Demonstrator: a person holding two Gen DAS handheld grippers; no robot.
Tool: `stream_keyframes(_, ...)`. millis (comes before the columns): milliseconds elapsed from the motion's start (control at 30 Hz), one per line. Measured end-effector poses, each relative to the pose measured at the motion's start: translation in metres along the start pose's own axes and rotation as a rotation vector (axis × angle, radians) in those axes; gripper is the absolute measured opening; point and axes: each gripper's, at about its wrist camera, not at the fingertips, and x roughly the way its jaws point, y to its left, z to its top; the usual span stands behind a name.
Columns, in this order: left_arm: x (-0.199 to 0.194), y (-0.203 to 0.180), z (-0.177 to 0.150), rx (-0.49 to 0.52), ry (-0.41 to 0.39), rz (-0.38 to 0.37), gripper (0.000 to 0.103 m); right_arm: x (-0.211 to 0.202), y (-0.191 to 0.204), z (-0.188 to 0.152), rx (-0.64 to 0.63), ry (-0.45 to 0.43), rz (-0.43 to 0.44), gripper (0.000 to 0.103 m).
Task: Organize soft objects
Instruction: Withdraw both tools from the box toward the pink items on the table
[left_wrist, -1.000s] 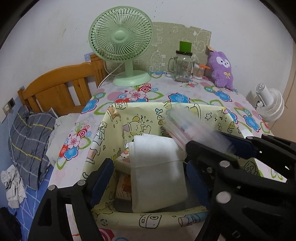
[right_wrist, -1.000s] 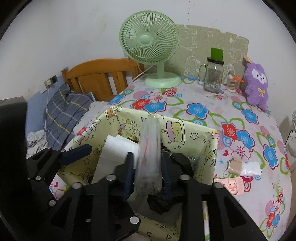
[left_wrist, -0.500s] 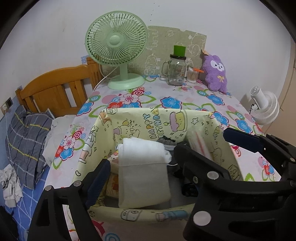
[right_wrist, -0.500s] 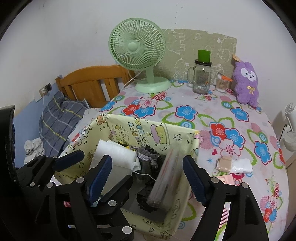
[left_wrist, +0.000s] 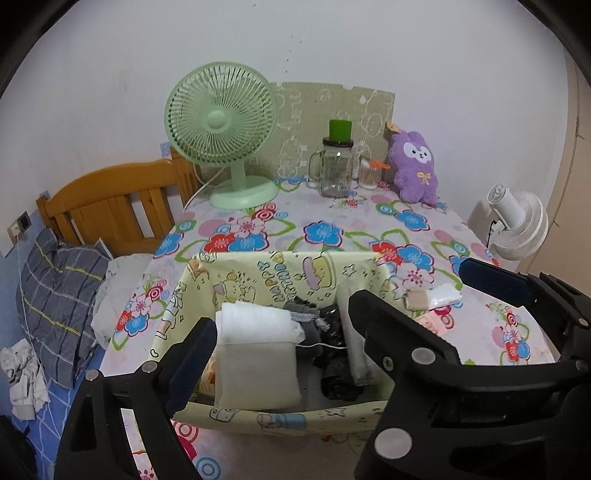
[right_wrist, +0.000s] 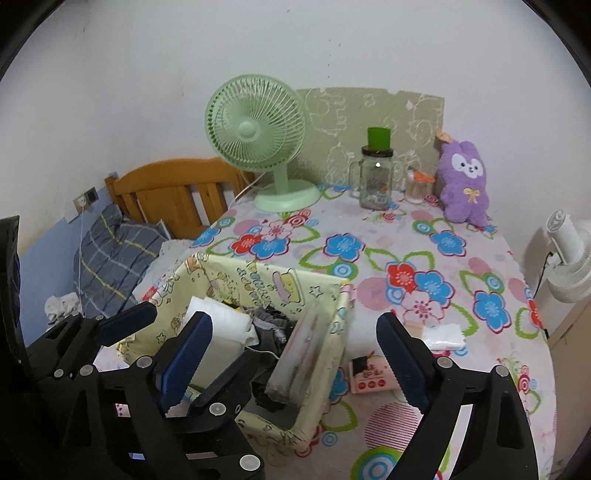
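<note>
A yellow cartoon-print box (left_wrist: 280, 266) stands on the flowered tablecloth. It holds a folded white cloth (left_wrist: 255, 350), grey socks (left_wrist: 306, 321), a black bundle (left_wrist: 332, 369) and a clear plastic packet (right_wrist: 303, 354) that leans on its right wall. My left gripper (left_wrist: 291, 343) hovers over the white cloth, jaws opening and touching nothing. Its right finger is hidden under the right gripper's left finger (left_wrist: 388, 332). My right gripper (right_wrist: 291, 325) hangs above the packet, jaws opening, pads clear of it.
At the back stand a green fan (left_wrist: 221, 125), a glass jar (left_wrist: 336, 173) and a purple plush (left_wrist: 413, 166). A small white packet (right_wrist: 443, 338) and a pink card (right_wrist: 369, 380) lie right of the box. A white fan (left_wrist: 517, 225) is beyond the table's right edge, with a bed (left_wrist: 59, 295) on the left.
The right gripper let go of the clear packet, which now leans inside the box. Both grippers drew back and upward, and their jaws spread wider.
</note>
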Motion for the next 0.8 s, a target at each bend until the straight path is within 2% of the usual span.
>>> stream_keyframes(300, -0.021, -0.016, 0.005, 0.019, -0.045, 0.016, 0.101, -0.028, -0.011, 0.0, 0.01, -0.048, -0.021, 0.1)
stream_keyframes(800, -0.041, -0.047, 0.004, 0.023, -0.075, 0.019, 0.103, -0.061, -0.036, -0.005, 0.008, -0.091, -0.046, 0.103)
